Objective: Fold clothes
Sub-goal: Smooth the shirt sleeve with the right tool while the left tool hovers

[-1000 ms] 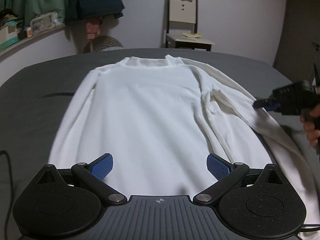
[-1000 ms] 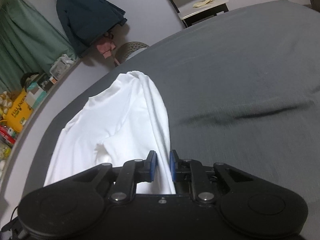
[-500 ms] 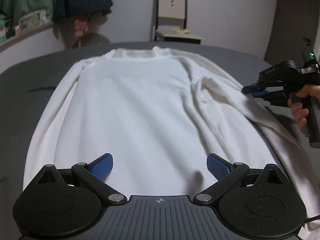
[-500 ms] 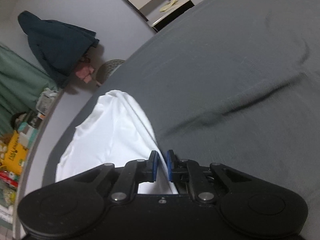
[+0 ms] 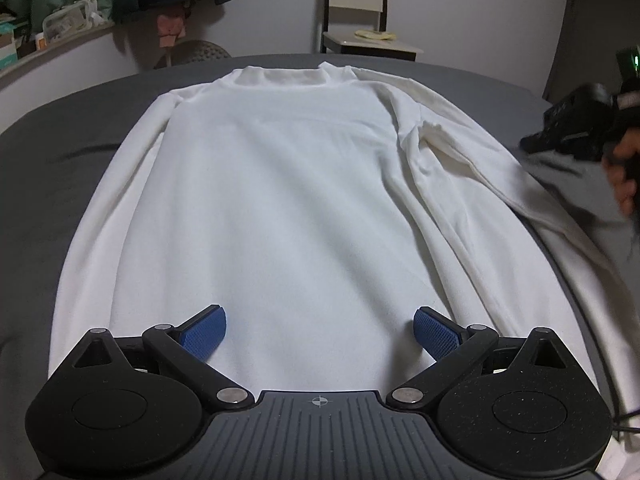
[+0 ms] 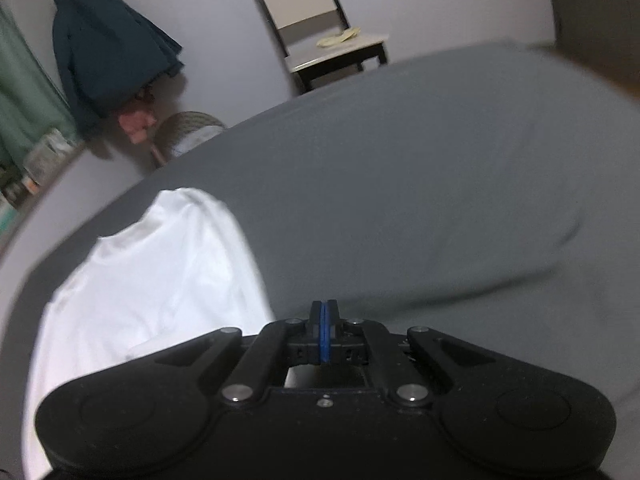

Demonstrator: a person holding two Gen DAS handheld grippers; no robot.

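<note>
Two wrist fisheyes looking low across one grey bed (image 5: 60, 128)

The left view is sitting at the hem of the white shirt (image 5: 280, 184), facing its collar at 12 o'clock, with the right tool (image 5: 532, 142) showing at 2 o'clock. The right view is hanging just off the shirt's (image 6: 152, 280) edge, which is lying at 9 o'clock, and facing mostly bare bedding. Both are sharing the shirt, the chair (image 5: 360, 12) (image 6: 320, 28) and the hanging dark jacket (image 6: 104, 48).

Shirt (image 5: 280, 200) flat on bed (image 5: 60, 140), collar toward chair (image 5: 356, 20) behind, jacket (image 6: 104, 48) hanging left
</note>
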